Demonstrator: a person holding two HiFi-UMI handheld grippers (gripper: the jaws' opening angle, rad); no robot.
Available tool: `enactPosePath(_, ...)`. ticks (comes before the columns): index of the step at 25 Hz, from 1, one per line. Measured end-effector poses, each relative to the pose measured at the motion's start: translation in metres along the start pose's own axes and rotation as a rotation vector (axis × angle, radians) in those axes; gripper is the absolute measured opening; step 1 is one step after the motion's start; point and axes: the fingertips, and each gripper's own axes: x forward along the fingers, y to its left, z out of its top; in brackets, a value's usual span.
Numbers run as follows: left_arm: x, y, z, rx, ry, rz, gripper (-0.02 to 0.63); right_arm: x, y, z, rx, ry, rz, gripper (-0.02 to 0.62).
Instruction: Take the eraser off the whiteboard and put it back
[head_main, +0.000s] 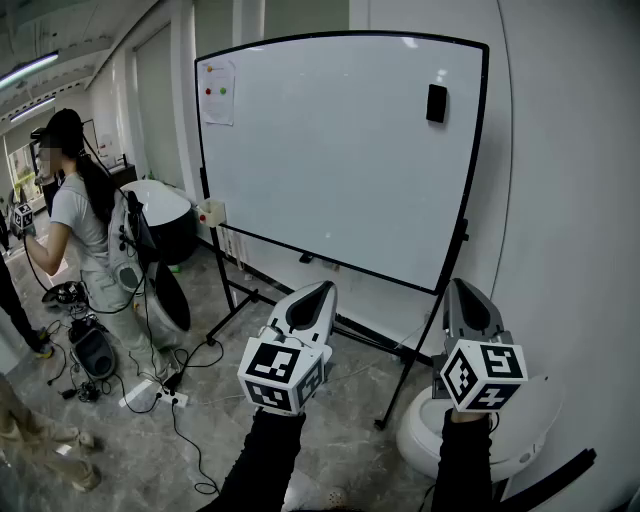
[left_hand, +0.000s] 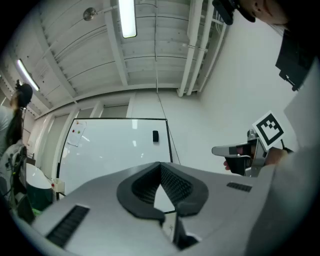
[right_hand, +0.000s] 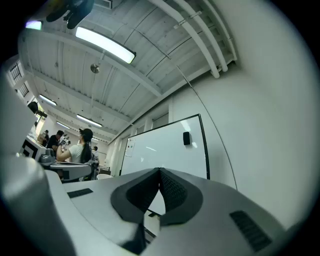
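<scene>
Head view: the black eraser (head_main: 437, 103) sticks high on the whiteboard (head_main: 330, 160), near its right edge. The left tool (head_main: 320, 290) and right tool (head_main: 463, 287) are held low, well apart from it.

Left gripper view: its jaws are closed with nothing in them. The eraser (left_hand: 155, 136) is far ahead.

Right gripper view: closed and empty too.

I think the taking-off step has not begun. Next, one tool must reach up to the eraser and open.

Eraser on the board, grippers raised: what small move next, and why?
Probably carry the right gripper up toward the eraser and open its jaws: the eraser sits high on the whiteboard's right side, far beyond that gripper, whose jaws are shut and empty.
</scene>
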Motion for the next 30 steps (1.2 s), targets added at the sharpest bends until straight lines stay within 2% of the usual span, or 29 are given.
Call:
enactPosePath(13,0.099,0.022,-0.017,0.031,-0.001,-0.006,0.006,0.088,-0.052,-0.023,0.007,0.006,0.019,0.009)
enactPosePath(19,0.122,0.040,-0.028,0.016,0.014,0.013,0.006,0.119,-0.061,-0.033,0.005,0.032,0.032,0.009)
enactPosePath(25,0.152,0.057,-0.033,0.017,0.008,-0.009,0.006,0.153,-0.061,-0.043,-0.006,0.036,0.039,0.008)
enactPosePath(30,0.174,0.079,-0.046,-0.001,0.008,-0.049,0.006,0.181,-0.055,-0.054,-0.018,0.047,0.007,0.009)
